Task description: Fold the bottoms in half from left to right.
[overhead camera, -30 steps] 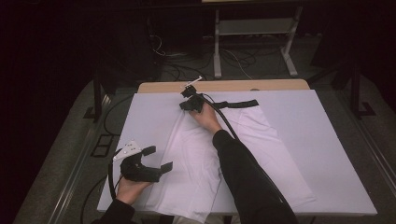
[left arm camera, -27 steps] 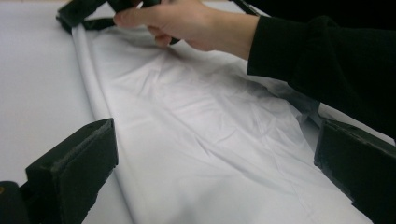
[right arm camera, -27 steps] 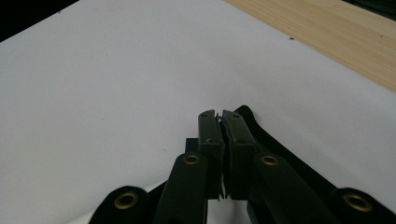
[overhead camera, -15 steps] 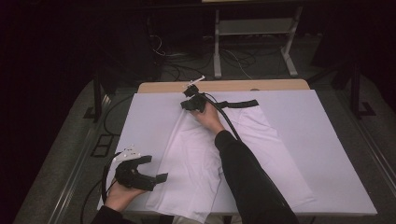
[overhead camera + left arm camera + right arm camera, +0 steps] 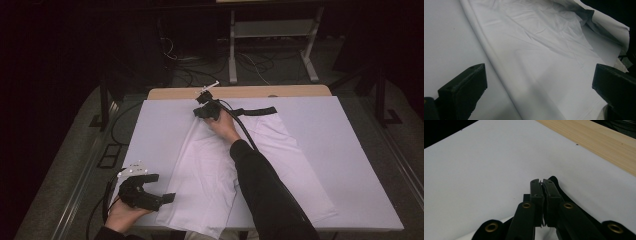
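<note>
The left tool point(image 5: 162, 196) sits at the near left corner of the surface point(image 5: 360, 165), held in the person's left hand point(image 5: 125, 214). We note its jaws stand wide apart, with nothing between them. In the left gripper view we see those jaws spread to either side of the frame, aimed across the white garment point(image 5: 544, 57), whose long folded edge runs diagonally over the white covering. The left tool lies just beside the garment's near left corner; we cannot tell whether it touches the cloth.

The white garment point(image 5: 215, 170) lies spread flat in the middle of the surface, running from the far edge down to the near edge, where its lower end hangs slightly over. A black band point(image 5: 257, 110) lies along its far end, extending to the right.

The right tool point(image 5: 202, 111) rests at the far end of the garment, the person's right hand point(image 5: 222, 125) and dark sleeve point(image 5: 265, 190) reaching diagonally over the cloth. In the right gripper view we see its jaws pressed together, and a thin sliver of material shows pinched between them, with the black band point(image 5: 556, 182) just beneath the tips. Beyond it, bare wood point(image 5: 599, 142) of the surface shows at the far edge.
</note>
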